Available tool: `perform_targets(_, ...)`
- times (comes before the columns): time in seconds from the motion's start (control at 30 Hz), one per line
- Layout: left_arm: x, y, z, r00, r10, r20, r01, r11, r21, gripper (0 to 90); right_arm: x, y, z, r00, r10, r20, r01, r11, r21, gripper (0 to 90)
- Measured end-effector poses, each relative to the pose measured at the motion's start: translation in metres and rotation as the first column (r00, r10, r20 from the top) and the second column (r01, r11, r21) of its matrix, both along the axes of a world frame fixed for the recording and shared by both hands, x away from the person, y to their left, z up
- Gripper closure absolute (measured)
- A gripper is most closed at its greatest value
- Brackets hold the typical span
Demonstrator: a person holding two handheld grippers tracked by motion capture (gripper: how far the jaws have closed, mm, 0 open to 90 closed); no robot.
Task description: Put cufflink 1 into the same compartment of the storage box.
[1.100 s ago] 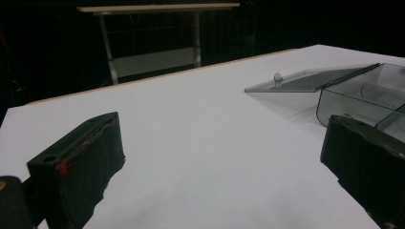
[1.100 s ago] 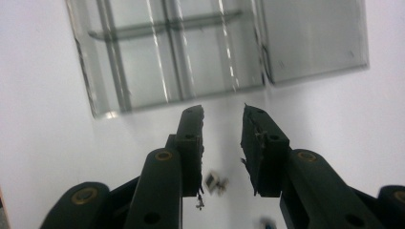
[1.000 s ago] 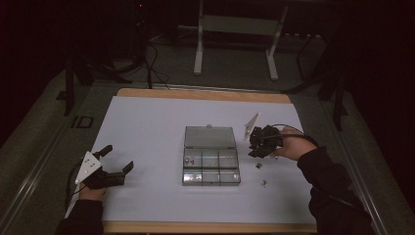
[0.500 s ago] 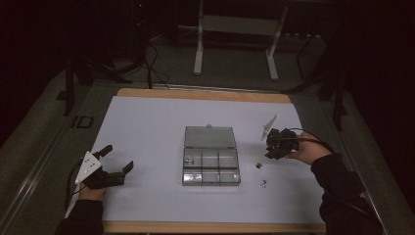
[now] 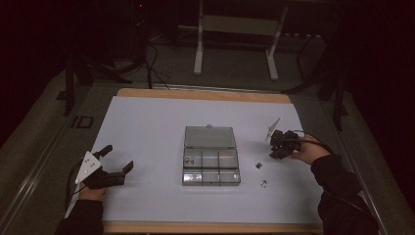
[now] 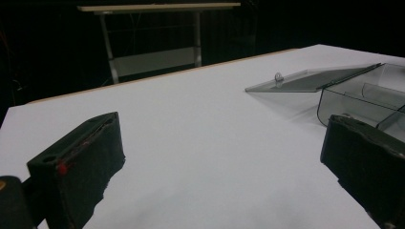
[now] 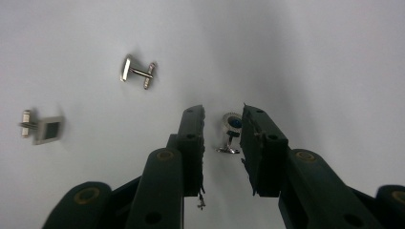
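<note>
A clear compartment box (image 5: 230,169) sits mid-table with its lid (image 5: 209,137) folded flat behind it, and it also appears at the right of the left gripper view (image 6: 334,102). A small metal piece (image 5: 190,159) lies in a back-left cell. My right gripper (image 5: 274,148) hovers low to the box's right. Its jaws (image 7: 222,112) stand narrowly apart around a round blue-faced cufflink (image 7: 231,128), with a gap on the left side. Two more cufflinks lie loose nearby: a square dark one (image 7: 45,129) and a silver bar one (image 7: 137,72). My left gripper (image 5: 116,160) rests wide open and empty (image 6: 219,136).
The white mat (image 5: 147,127) covers a wooden tabletop (image 5: 205,94). In the high view, two loose cufflinks (image 5: 258,165) (image 5: 264,183) lie between the box and the right hand. A metal stand (image 5: 235,29) is on the dark floor beyond the table.
My right gripper has moved right and down, away from the box's right edge toward the table's right side. The left gripper has stayed put.
</note>
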State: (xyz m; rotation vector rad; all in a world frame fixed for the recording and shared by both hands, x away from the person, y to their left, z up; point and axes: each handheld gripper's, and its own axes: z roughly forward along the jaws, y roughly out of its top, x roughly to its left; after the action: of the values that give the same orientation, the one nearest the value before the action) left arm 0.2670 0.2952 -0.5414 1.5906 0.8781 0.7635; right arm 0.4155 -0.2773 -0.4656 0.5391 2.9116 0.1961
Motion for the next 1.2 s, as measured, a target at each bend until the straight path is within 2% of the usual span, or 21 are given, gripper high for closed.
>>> perform_targets(0.27,0.0,0.0,0.0,1.0,0.0,0.001,0.0,1.0,0.0,1.6,0.01,-0.002,-0.018,0.9995,-0.031,-0.006,0.031,0.9992,-0.027,69.8)
perform_targets(0.43,0.0,0.0,0.0,1.0,0.0,0.001,0.0,1.0,0.001,1.7,0.015,-0.004,-0.023,0.9987,-0.049,-0.013,0.048,0.9979,-0.044,69.7)
perform_targets(0.6,0.0,0.0,0.0,1.0,0.0,0.001,0.0,1.0,0.001,1.7,0.021,-0.007,-0.028,0.9961,-0.07,-0.053,0.067,0.9958,-0.063,69.8)
perform_targets(0.73,0.0,0.0,0.0,1.0,0.0,0.001,0.0,1.0,0.0,1.7,0.023,-0.008,-0.029,0.9936,-0.082,-0.078,0.077,0.9952,-0.06,71.4)
perform_targets(0.97,0.0,0.0,0.0,1.0,0.0,0.0,0.0,1.0,0.0,1.7,0.023,-0.001,-0.028,0.9939,-0.06,-0.092,0.05,0.9933,-0.105,73.3)
perform_targets(1.2,0.0,0.0,0.0,1.0,0.0,-0.001,0.0,1.0,-0.001,1.7,0.021,0.002,-0.022,0.9951,-0.038,-0.092,0.029,0.9949,-0.097,73.3)
